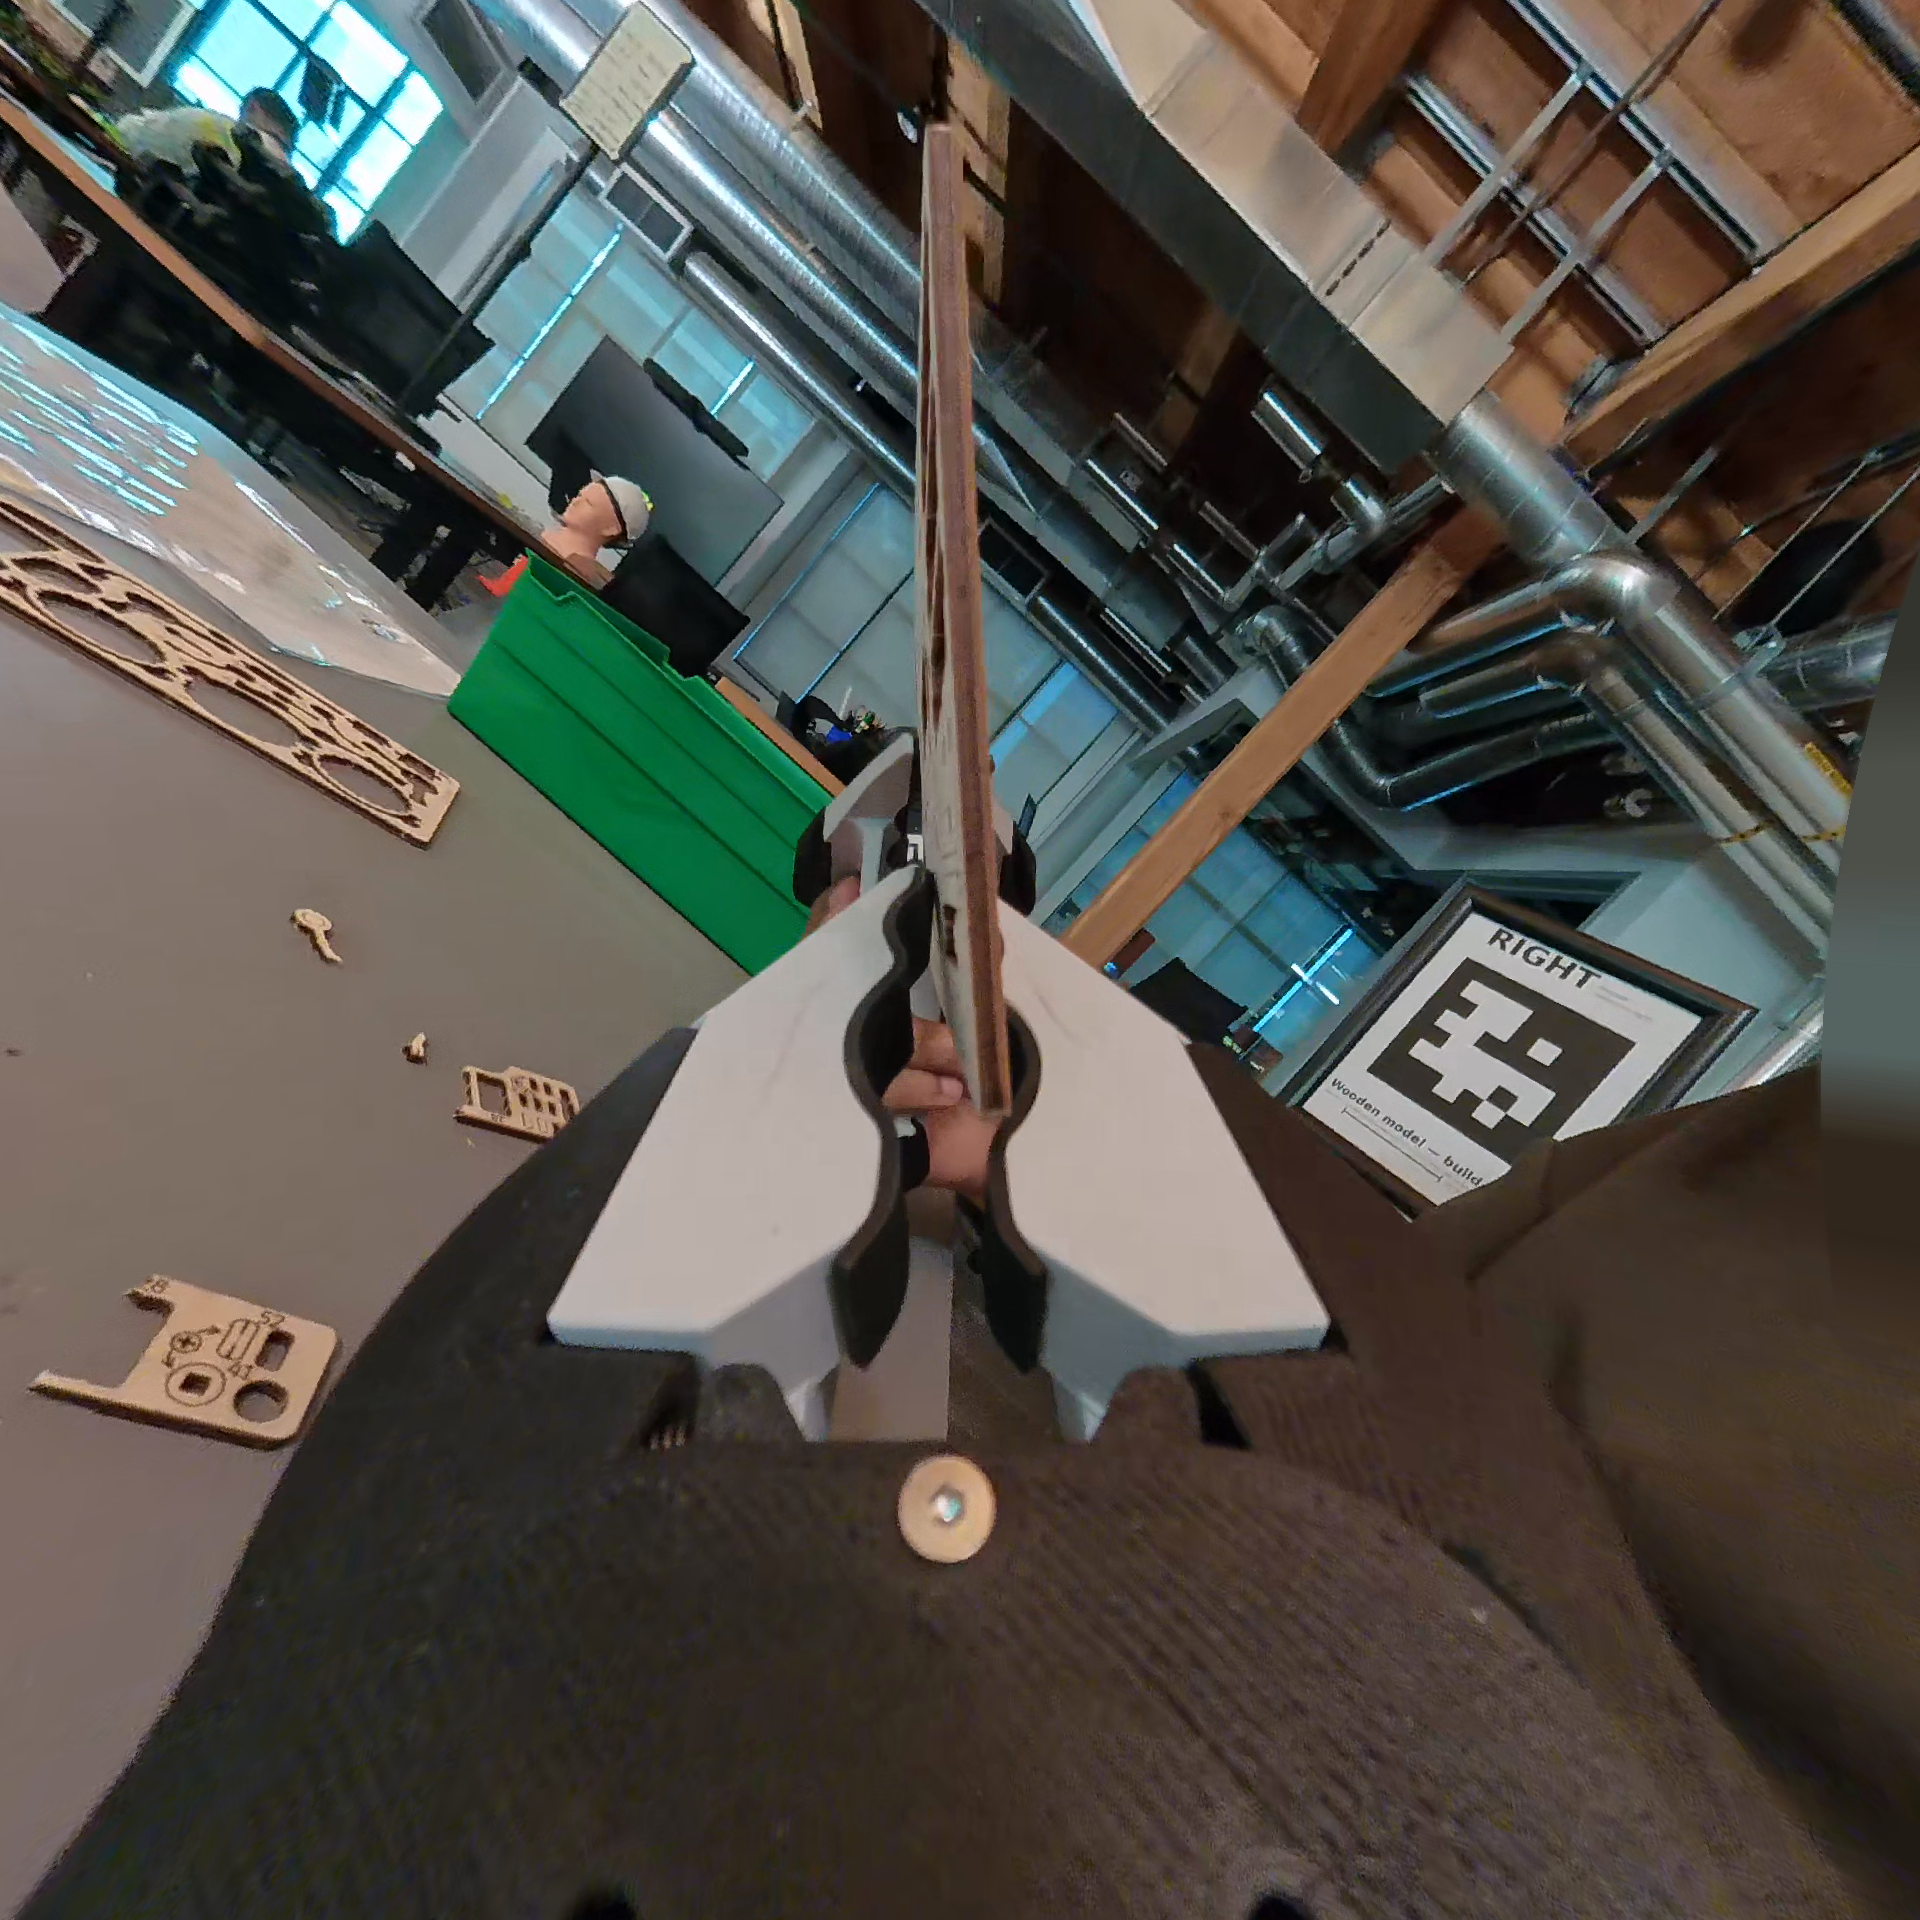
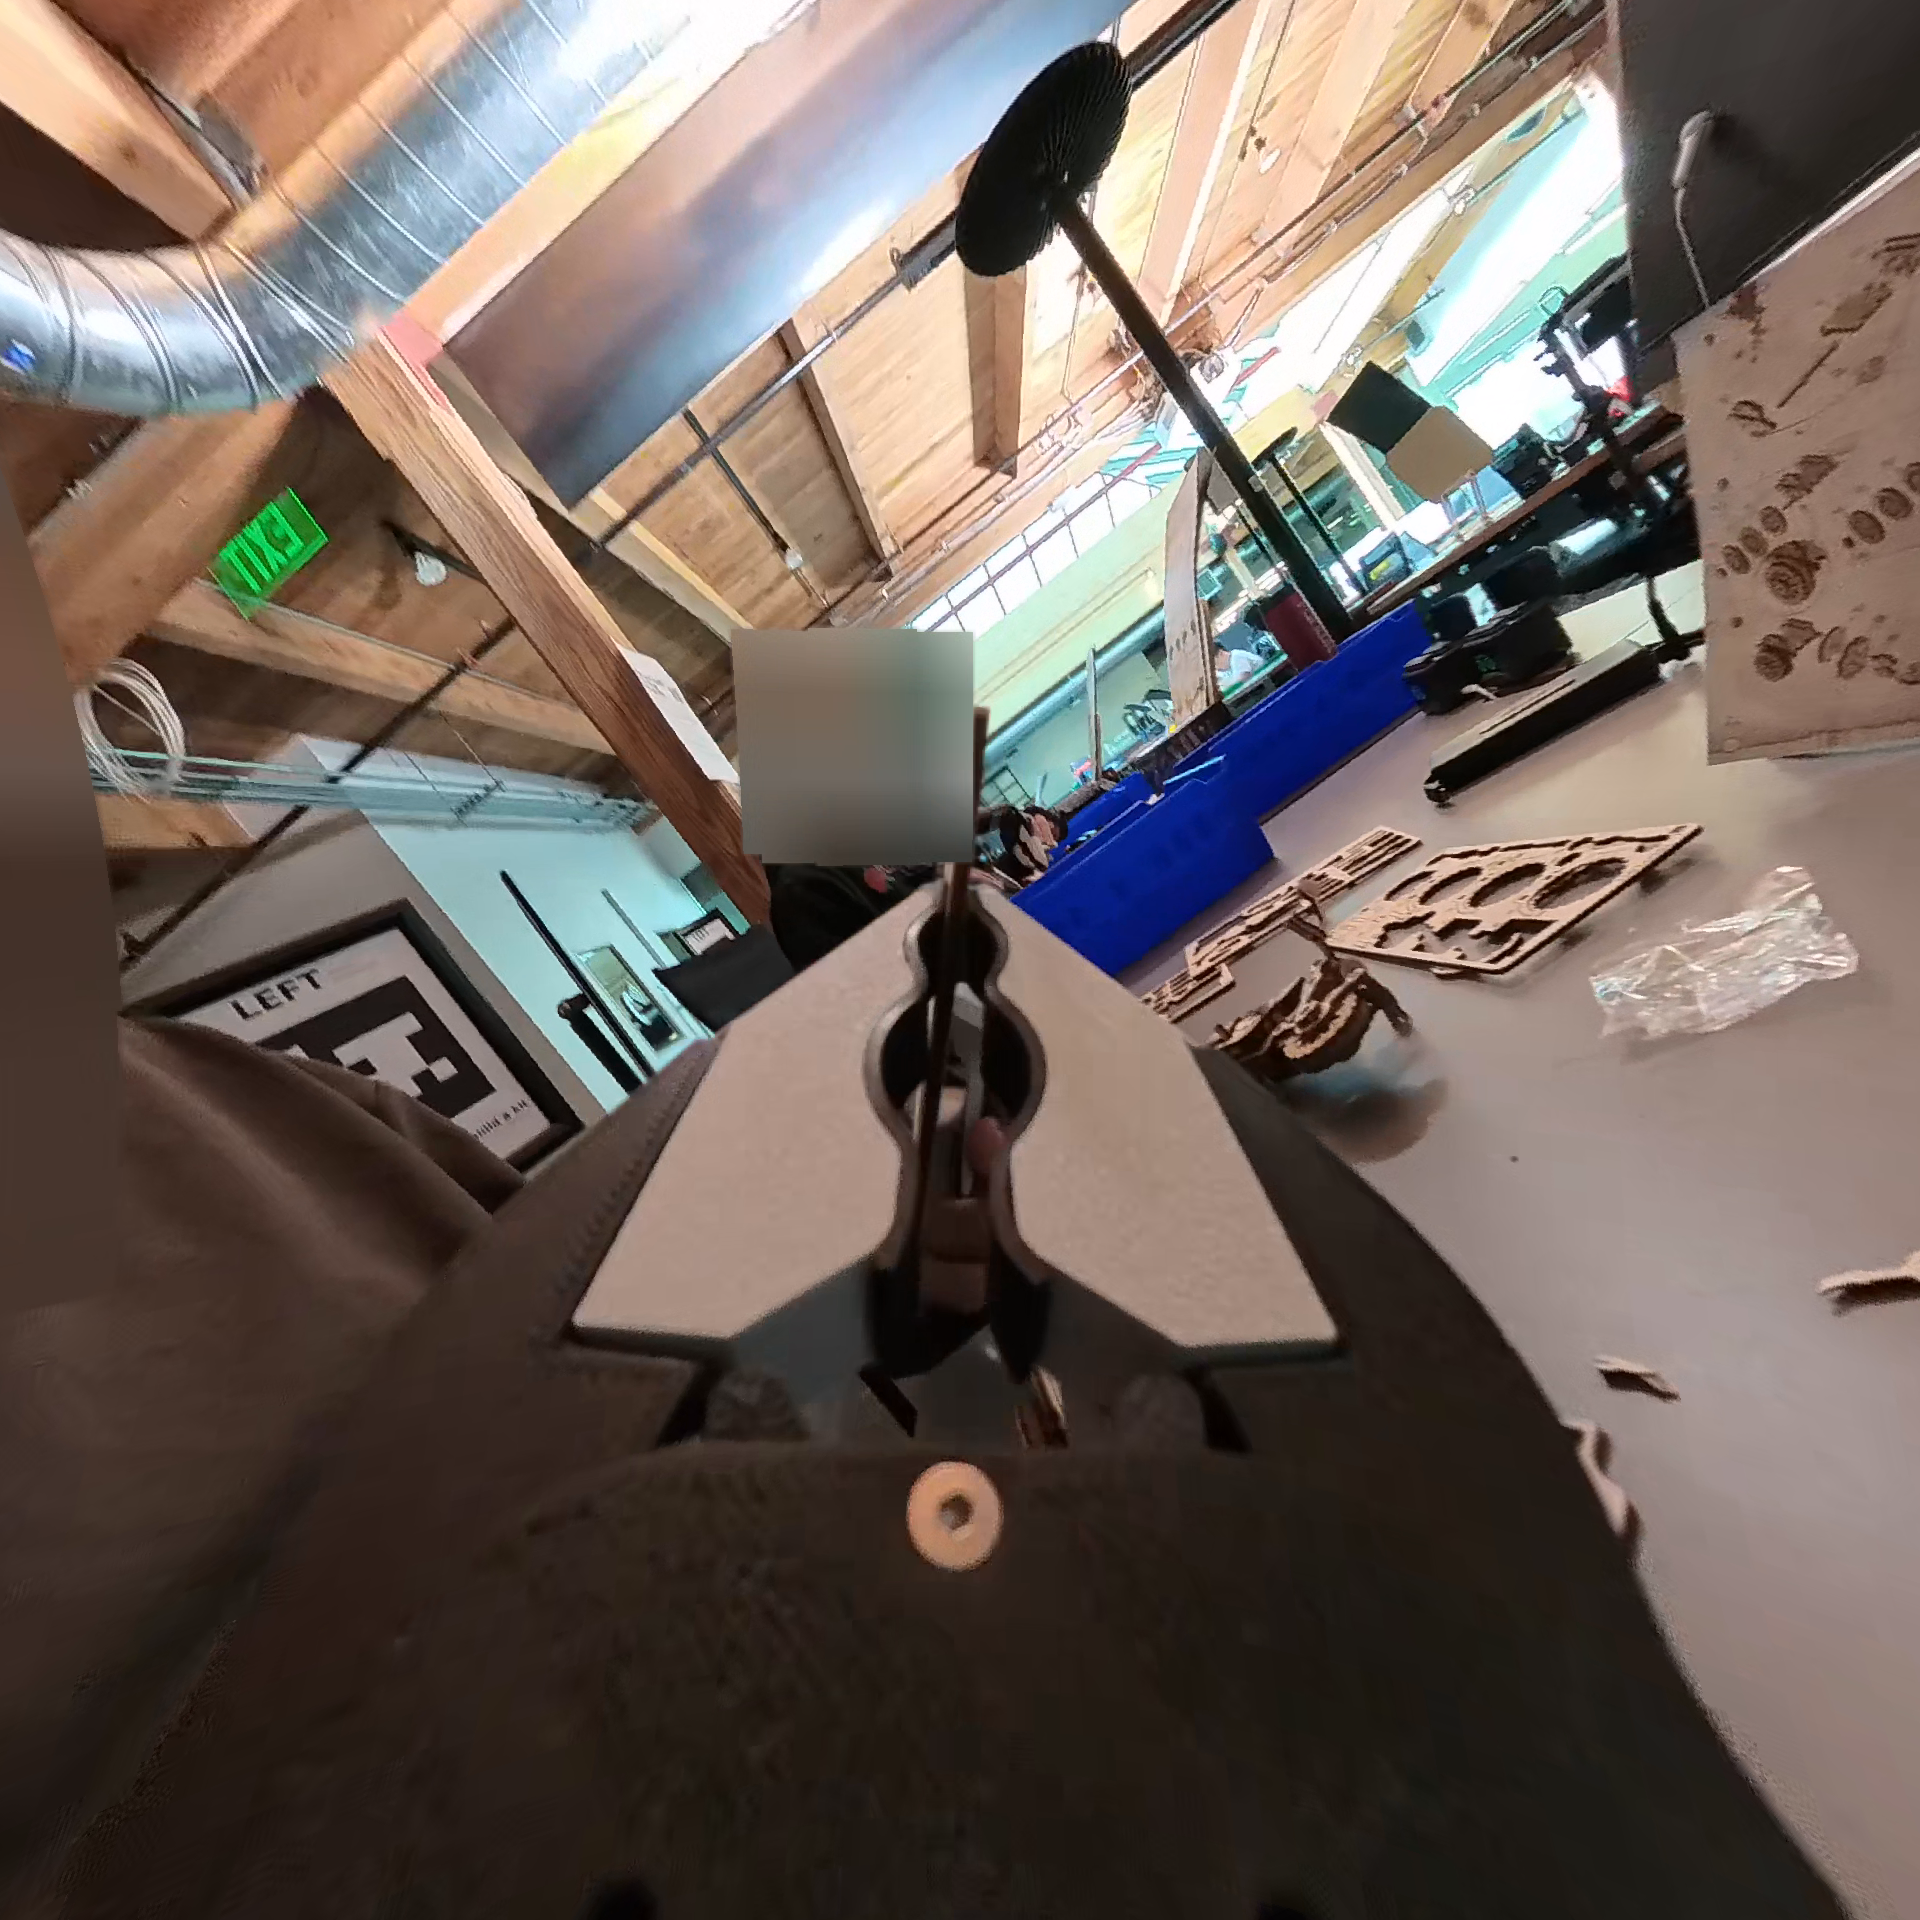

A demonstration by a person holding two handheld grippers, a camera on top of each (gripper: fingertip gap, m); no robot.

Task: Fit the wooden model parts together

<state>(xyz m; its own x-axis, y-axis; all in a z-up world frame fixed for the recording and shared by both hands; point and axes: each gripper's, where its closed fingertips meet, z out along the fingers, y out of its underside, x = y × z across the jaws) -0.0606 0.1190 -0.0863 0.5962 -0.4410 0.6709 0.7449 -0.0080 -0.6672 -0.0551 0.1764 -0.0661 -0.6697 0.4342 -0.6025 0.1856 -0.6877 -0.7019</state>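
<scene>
Left wrist view: grey tabletop (image 1: 208, 1091), loose wooden cutouts (image 1: 192, 1361), green bin (image 1: 634, 748), ceiling ducts. My left tongs (image 1: 961, 935) pinch plywood sheet (image 1: 951, 623) edge-on, long axis pointing away, upward. Right tongs (image 2: 956, 925) pinch same sheet's (image 2: 961, 831) edge.

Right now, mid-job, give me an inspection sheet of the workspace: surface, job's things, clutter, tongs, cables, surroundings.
Surface: grey table, mostly bare between parts.
Job's things: thin wooden sheet held edge-on; cut-out frame; small loose parts; part-built wooden model; further frames.
Clutter: clear plastic bag; wood scraps.
Tongs: left tongs shut on the wooden sheet; right tongs shut on a thin dark edge-on piece.
Cables: white cable on a dark panel, far right.
Surroundings: green bin, blue bins, framed marker signs, ceiling ducts.
</scene>
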